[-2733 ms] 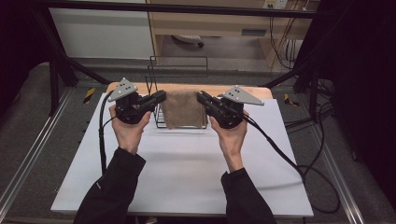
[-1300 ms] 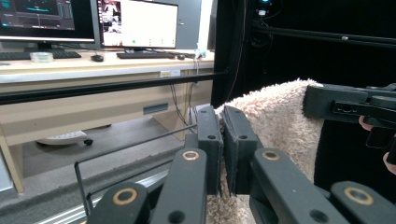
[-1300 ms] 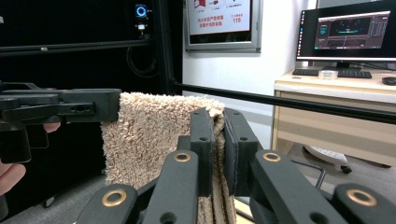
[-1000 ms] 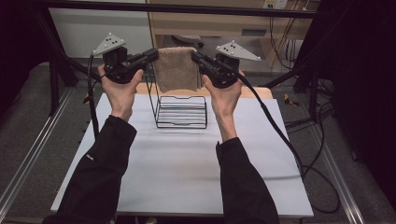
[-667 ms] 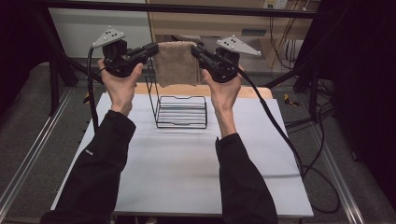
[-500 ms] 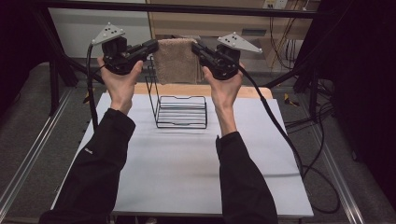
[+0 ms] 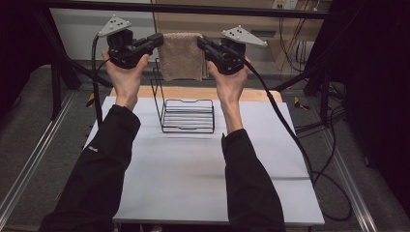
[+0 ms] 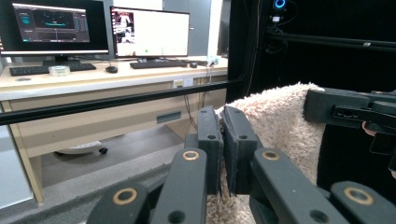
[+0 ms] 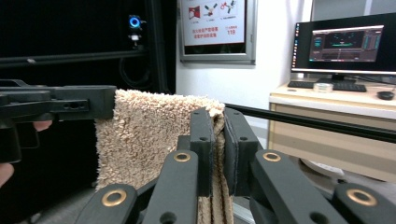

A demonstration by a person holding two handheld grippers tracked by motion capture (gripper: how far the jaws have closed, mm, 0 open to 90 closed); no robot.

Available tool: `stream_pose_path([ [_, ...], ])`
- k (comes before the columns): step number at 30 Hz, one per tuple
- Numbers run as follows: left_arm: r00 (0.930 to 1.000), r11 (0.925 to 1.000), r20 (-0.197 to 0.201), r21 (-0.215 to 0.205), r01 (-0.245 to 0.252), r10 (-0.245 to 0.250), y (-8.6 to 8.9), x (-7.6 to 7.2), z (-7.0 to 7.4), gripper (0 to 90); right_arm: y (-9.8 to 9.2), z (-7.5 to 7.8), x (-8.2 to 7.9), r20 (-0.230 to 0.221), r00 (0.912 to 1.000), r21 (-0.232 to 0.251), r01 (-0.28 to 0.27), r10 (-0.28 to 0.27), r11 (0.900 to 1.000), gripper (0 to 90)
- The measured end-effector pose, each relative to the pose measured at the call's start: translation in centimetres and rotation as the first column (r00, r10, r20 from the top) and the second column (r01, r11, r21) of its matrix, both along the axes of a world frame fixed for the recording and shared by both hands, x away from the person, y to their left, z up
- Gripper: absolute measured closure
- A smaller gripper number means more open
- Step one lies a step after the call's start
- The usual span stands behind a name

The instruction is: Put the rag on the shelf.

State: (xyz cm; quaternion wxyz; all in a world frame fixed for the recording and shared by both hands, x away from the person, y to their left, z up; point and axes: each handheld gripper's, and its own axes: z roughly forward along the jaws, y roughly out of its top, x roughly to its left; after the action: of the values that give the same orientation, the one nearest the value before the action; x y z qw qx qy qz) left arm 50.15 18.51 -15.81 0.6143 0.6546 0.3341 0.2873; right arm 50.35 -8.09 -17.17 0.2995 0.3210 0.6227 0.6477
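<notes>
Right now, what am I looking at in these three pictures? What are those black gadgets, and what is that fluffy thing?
A person stands at a table and holds a hand-operated claw in each hand: the left claw and the right claw. The big picture comes from a camera overhead. The other two come from small cameras riding on each claw, looking along its black jaws. Both claws are shut on the top corners of a beige towel, which hangs between them in the air. Below, on the white table, stands a black wire rack. Behind are desks with monitors.

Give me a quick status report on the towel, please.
Both grippers, left and right, shut on towel corners. Towel hanging above wire rack. Nothing between.
</notes>
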Motion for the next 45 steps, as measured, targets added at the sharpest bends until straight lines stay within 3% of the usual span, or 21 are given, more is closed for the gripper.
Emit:
stream_pose_path([
  [11, 0.9998, 0.9998, -0.001, 0.000, -0.019, 0.019, -0.1, 2.1, -1.2, 85.7, 0.3, -0.9, 2.2, -0.007, 0.9998, -0.044, 0.020, -0.020, 0.999, 83.5],
  [19, 0.9992, 0.9987, 0.021, 0.038, -0.035, 0.034, -0.1, 3.0, -2.1, 85.7, 0.5, -1.4, 2.8, -0.016, 0.9996, -0.068, 0.023, -0.024, 0.997, 83.5],
  [22, 0.9994, 0.9970, 0.011, 0.069, -0.035, 0.034, -0.3, 3.1, -2.4, 85.7, 0.6, -1.8, 2.9, -0.022, 0.9993, -0.088, 0.027, -0.030, 0.996, 83.5],
  [29, 0.9997, 0.9944, 0.017, 0.104, -0.018, 0.017, -0.7, 3.2, -3.1, 85.8, 0.1, -2.8, 2.8, -0.050, 0.9982, -0.076, 0.030, -0.034, 0.997, 83.5],
  [34, 0.9999, 0.9947, 0.003, 0.102, -0.010, 0.010, -1.0, 3.4, -4.0, 85.8, -0.1, -3.4, 2.6, -0.052, 0.9980, -0.090, 0.031, -0.036, 0.995, 83.5],
  [45, 0.9998, 0.9903, -0.018, 0.138, 0.012, -0.009, -1.1, 2.9, -5.7, 85.8, -0.3, -5.0, 2.2, -0.074, 0.9966, -0.110, 0.029, -0.037, 0.994, 83.5],
])
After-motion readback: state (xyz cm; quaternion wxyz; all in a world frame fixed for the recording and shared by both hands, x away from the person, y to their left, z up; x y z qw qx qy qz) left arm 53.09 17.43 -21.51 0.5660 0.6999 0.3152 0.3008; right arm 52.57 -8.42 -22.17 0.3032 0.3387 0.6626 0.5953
